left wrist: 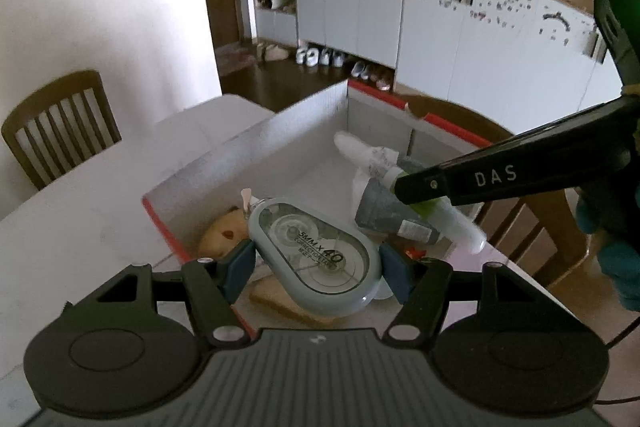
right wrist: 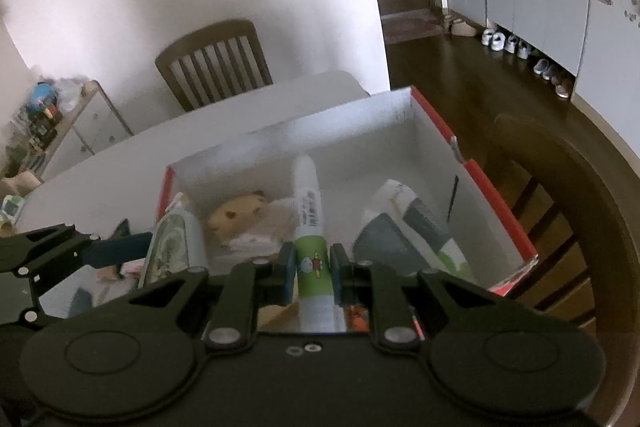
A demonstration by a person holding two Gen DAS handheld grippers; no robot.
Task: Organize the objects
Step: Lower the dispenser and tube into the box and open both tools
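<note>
My left gripper (left wrist: 318, 263) is shut on a pale blue correction tape dispenser (left wrist: 316, 251) and holds it over the near end of a red-rimmed cardboard box (left wrist: 280, 131). My right gripper (right wrist: 312, 267) is shut on a green and white glue stick (right wrist: 310, 227) over the same box (right wrist: 500, 203). In the left wrist view the right gripper (left wrist: 404, 187) reaches in from the right with the glue stick (left wrist: 460, 223). In the right wrist view the left gripper (right wrist: 132, 247) holds the tape dispenser (right wrist: 176, 247) at the left. A tan plush toy (right wrist: 238, 215) and a grey tube (right wrist: 404, 239) lie in the box.
The box stands on a white table (left wrist: 80, 219). Wooden chairs stand at the far side (right wrist: 216, 63) and at the right (right wrist: 580, 211). White cabinets (left wrist: 440, 27) with shoes beneath line the back wall. A low shelf with clutter (right wrist: 52, 119) is at the left.
</note>
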